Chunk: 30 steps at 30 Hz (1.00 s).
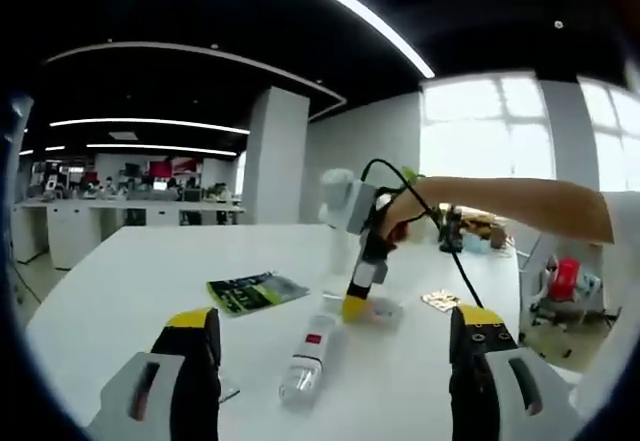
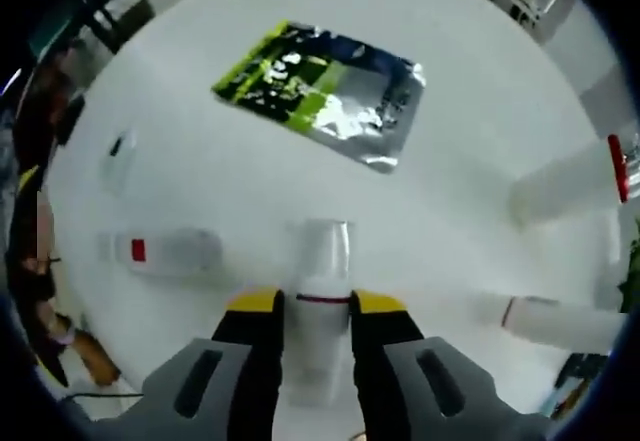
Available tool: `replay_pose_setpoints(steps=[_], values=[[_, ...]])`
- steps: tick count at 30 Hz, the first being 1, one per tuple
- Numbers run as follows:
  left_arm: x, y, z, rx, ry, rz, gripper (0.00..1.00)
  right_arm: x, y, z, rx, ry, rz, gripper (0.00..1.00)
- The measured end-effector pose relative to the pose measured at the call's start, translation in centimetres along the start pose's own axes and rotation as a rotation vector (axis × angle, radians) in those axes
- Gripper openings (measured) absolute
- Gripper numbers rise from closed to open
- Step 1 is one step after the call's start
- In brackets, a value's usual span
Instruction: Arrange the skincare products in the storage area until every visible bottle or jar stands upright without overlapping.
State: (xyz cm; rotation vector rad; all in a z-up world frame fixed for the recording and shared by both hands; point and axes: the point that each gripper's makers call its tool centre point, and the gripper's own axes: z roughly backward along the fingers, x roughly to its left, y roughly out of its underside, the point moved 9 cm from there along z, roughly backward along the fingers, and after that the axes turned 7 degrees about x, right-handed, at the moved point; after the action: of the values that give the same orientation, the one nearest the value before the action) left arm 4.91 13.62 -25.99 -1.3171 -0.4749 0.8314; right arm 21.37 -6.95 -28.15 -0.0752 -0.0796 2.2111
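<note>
White bottle point(image 2: 320, 291) upright between the right tongs point(image 2: 318, 313); clear red-labelled bottle point(image 1: 306, 358) lies flat on the table.

My left gripper point(image 1: 333, 361) is level over the table, jaws spread wide with nothing between them. My right gripper point(image 2: 317, 321) points straight down, jaws pinched in on a clear bottle point(image 2: 322, 291), yellow tips against its sides. From the left gripper view, my right hand point(image 1: 398, 213) grips the handle from above, bare forearm point(image 1: 520, 206) reaching in from the right, cable hanging off it
</note>
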Motion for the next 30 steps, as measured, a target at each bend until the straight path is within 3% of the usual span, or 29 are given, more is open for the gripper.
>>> replay_pose_setpoints(steps=[8, 12, 16, 20, 23, 30], values=[[-0.8, -0.1, -0.6, 0.0, 0.023, -0.012, 0.97, 0.2, -0.2, 0.1, 0.022, 0.003, -0.011, 0.23], [-0.9, 0.1, -0.6, 0.009, 0.021, -0.015, 0.94, 0.4, 0.2, 0.1, 0.002, 0.004, -0.004, 0.23], [-0.9, 0.0, -0.9, -0.022, 0.012, 0.005, 0.94, -0.6, -1.2, 0.4, 0.001, 0.002, -0.003, 0.23], [-1.0, 0.0, -0.9, -0.036, 0.027, 0.017, 0.95, -0.3, -0.9, 0.5, 0.002, 0.0, -0.001, 0.23], [-0.5, -0.6, -0.8, -0.126, -0.02, 0.132, 0.98, -0.1, -0.4, 0.4, 0.001, 0.001, -0.001, 0.23], [0.2, -0.5, -0.3, -0.131, -0.06, 0.14, 0.96, 0.2, -0.1, 0.3, 0.0, -0.001, -0.003, 0.23]])
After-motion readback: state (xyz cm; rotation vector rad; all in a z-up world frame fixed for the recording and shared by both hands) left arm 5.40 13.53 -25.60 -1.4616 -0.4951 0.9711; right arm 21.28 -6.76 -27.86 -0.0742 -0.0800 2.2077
